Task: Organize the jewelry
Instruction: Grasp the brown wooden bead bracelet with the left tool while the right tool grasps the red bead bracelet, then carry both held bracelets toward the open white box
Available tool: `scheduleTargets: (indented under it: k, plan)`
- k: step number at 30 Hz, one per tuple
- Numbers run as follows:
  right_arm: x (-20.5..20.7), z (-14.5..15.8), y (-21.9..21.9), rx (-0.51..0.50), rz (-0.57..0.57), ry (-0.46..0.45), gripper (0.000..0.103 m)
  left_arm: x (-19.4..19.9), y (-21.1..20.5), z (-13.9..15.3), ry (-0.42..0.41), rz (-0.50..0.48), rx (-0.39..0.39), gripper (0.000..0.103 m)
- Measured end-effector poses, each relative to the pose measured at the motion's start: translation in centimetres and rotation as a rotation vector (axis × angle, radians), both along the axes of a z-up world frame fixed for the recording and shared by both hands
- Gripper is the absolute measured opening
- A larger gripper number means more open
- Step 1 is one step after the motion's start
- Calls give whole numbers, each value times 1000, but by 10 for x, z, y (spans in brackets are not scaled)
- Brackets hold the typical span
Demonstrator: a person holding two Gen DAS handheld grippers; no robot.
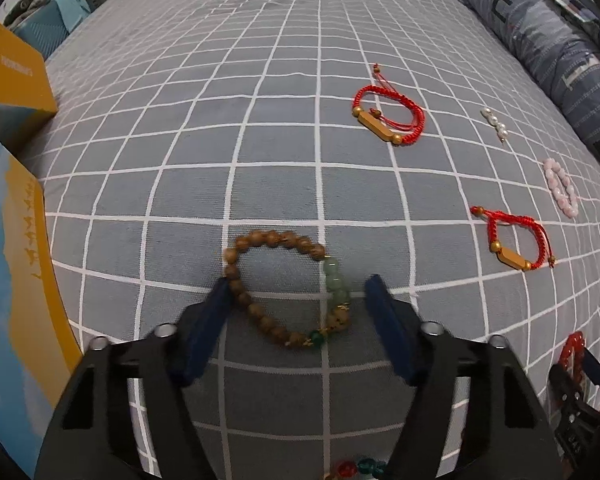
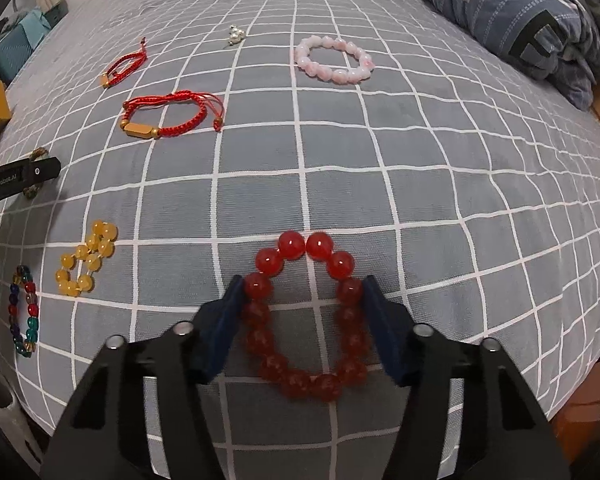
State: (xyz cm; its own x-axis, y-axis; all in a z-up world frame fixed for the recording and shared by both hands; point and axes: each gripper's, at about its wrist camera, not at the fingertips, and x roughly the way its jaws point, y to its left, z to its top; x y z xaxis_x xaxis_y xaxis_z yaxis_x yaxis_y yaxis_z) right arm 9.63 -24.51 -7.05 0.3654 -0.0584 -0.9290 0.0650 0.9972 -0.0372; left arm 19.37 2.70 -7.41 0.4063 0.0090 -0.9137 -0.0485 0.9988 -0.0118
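Observation:
Jewelry lies spread on a grey checked bedspread (image 1: pixel 260 120). My left gripper (image 1: pixel 298 290) is open, its blue fingers either side of a brown wooden bead bracelet with green beads (image 1: pixel 284 288) lying flat. My right gripper (image 2: pixel 304 290) is open around a red bead bracelet (image 2: pixel 304 316), also flat on the bed. Two red cord bracelets with gold bars (image 1: pixel 388 116) (image 1: pixel 514 240) lie further off. A pink bead bracelet (image 2: pixel 334 60), a pearl piece (image 2: pixel 236 35), a yellow bead bracelet (image 2: pixel 85 258) and a multicoloured bead bracelet (image 2: pixel 24 310) also lie on the bed.
A yellow and blue box (image 1: pixel 12 80) and a printed panel (image 1: pixel 16 280) stand at the bed's left edge. A rolled blue quilt (image 1: pixel 540 40) lies along the right side. The left gripper's arm (image 2: pixel 16 180) shows at the right view's left edge.

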Motion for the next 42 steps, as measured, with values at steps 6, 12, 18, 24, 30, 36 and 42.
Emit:
scheduleTargets:
  k: [6, 12, 18, 24, 30, 36, 42]
  plan:
    - [-3, 2, 13, -69, 11, -26, 26, -14, -15, 6, -1, -45, -30, 8]
    - [-8, 6, 12, -47, -6, -59, 24, -24, -24, 15, -28, -53, -30, 7]
    - [-12, 15, 14, -43, 3, -103, 12, -37, -34, 33, -78, -61, -34, 7]
    - [-16, 22, 13, -40, -2, -139, 12, -46, -37, 46, -111, -65, -35, 7]
    - [-18, 29, 15, -59, -1, -178, 12, -46, -35, 55, -140, -65, -23, 7]
    - [-25, 39, 16, -53, -7, -226, 12, -47, -34, 64, -172, -67, -13, 7]
    - [-33, 51, 18, -48, -5, -261, 12, -53, -35, 70, -183, -74, -12, 7]
